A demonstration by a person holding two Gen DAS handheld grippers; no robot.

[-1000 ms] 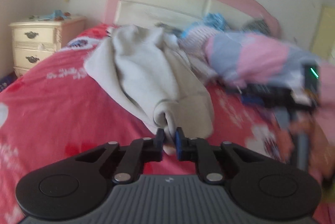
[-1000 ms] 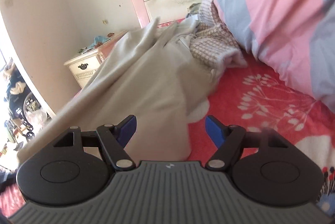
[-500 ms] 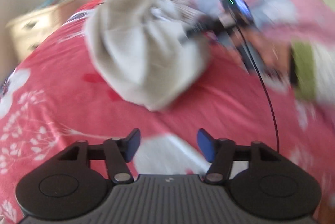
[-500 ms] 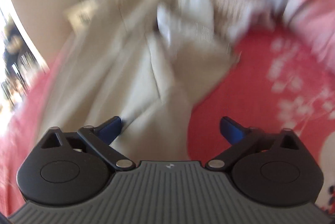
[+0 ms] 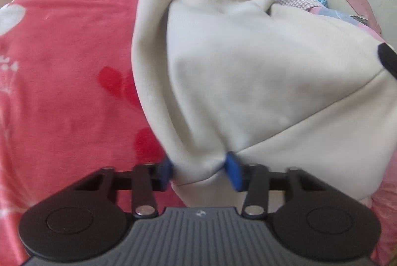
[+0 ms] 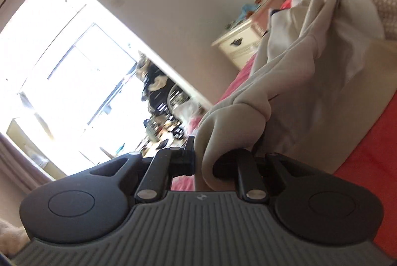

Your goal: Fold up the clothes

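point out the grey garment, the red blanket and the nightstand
grey garment [image 5: 260, 72], left wrist view, its broad middle panel
red blanket [image 5: 62, 72], left wrist view, bare patch left of the garment
nightstand [image 6: 238, 42], right wrist view, drawer front

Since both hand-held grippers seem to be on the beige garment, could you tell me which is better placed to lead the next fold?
Probably the left hand-held gripper: it pinches a hem corner of the beige garment with the cloth spread before it. The right hand-held gripper grips a bunched roll.

A bed [image 5: 62, 62] with a red patterned blanket carries a beige garment [image 5: 248, 67] across centre and right of frame.
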